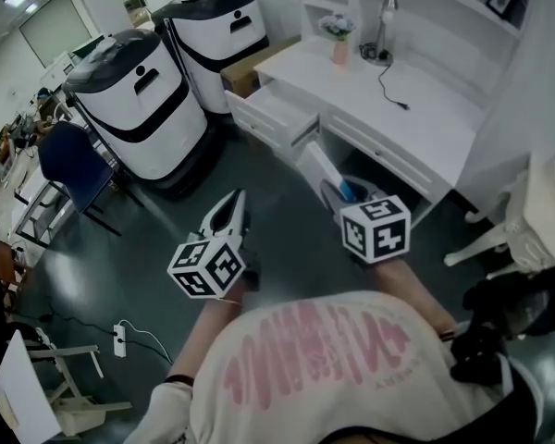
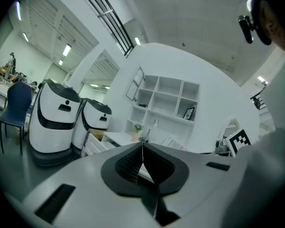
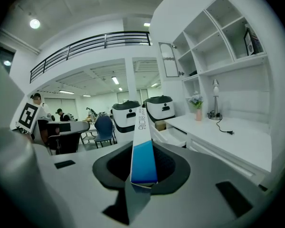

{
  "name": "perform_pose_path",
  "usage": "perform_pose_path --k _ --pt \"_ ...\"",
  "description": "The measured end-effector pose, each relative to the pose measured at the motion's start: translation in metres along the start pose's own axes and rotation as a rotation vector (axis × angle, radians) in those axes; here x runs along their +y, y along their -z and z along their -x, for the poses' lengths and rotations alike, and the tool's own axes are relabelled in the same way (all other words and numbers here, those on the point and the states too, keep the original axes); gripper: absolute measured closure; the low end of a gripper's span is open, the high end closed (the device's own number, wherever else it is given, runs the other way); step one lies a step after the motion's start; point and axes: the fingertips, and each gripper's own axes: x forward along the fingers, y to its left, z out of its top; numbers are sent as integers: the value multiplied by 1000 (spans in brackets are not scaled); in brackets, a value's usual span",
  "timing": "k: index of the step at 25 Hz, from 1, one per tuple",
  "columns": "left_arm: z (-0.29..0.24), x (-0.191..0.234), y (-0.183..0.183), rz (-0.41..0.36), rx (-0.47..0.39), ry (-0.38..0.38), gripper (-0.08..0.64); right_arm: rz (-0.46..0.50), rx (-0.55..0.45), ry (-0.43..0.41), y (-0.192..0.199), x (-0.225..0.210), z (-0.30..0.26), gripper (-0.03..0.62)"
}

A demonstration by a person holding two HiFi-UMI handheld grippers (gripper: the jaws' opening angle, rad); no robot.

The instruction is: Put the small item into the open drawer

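Observation:
A long, thin white box with a blue end (image 3: 143, 148) is the small item, and my right gripper (image 3: 143, 177) is shut on that blue end. In the head view the box (image 1: 320, 167) sticks forward out of the right gripper (image 1: 350, 195) and points toward the white desk (image 1: 416, 118). The desk's open drawer (image 1: 270, 118) juts out at its left end, ahead of the box's tip; the drawer (image 3: 175, 134) lies beyond the box's tip in the right gripper view. My left gripper (image 1: 226, 216) hangs over the dark floor, shut with nothing in it (image 2: 142, 145).
Two white-and-black machines (image 1: 141, 100) (image 1: 217, 28) stand left of the desk, with a blue chair (image 1: 69, 163) further left. A lamp (image 1: 385, 24), a flower vase (image 1: 339, 41) and a cable lie on the desktop. A power strip (image 1: 120, 339) lies on the floor.

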Motion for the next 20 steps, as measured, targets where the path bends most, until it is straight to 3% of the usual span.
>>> perform_pose_path --k 7,11,14,20 --pt "-43 28 -4 26 5 12 529 -15 15 35 -6 -12 -40 505" --pt "-69 43 0 23 56 -6 529 -9 35 36 -9 -20 -64 505" --pt "-95 55 4 11 103 -22 529 -11 41 35 -14 -35 -85 505" --pt "-165 76 -13 -52 97 -8 529 -44 26 27 -42 -85 -153 505"
